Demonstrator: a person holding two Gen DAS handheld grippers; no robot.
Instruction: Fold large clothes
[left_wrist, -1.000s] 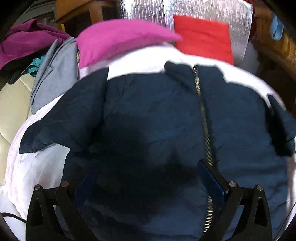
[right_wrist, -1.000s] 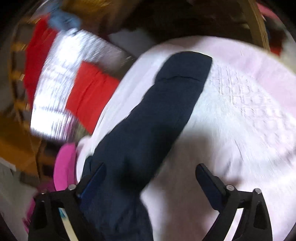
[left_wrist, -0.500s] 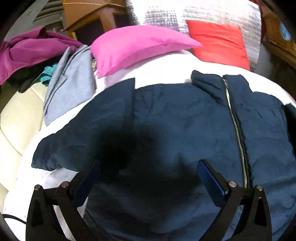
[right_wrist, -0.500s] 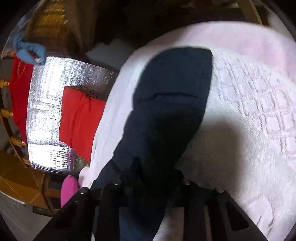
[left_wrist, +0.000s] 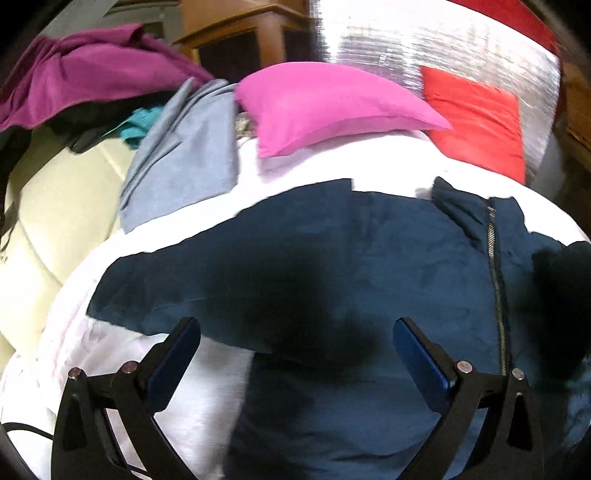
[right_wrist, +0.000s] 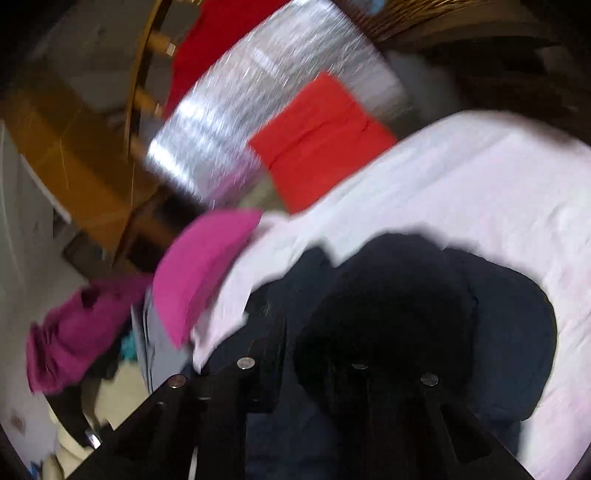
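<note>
A navy zip-up jacket (left_wrist: 369, 266) lies spread face up on a white bedspread (left_wrist: 332, 170), its zipper (left_wrist: 495, 280) running down the right side and one sleeve stretched out to the left. My left gripper (left_wrist: 295, 343) is open and empty, hovering over the jacket's left chest and sleeve. My right gripper (right_wrist: 314, 350) is shut on the jacket's other sleeve (right_wrist: 399, 314), which is lifted and bunched dark over the jacket body. The view is motion-blurred.
A pink pillow (left_wrist: 325, 103) and a red cushion (left_wrist: 476, 118) lie at the head of the bed against a silver quilted panel (left_wrist: 424, 48). A grey garment (left_wrist: 184, 158) and a purple one (left_wrist: 88, 70) are piled at the left, over a cream seat (left_wrist: 55, 206).
My right gripper closed on the right sleeve and has swung it up and over toward the jacket body. My left gripper has shifted left over the other sleeve, still open.
</note>
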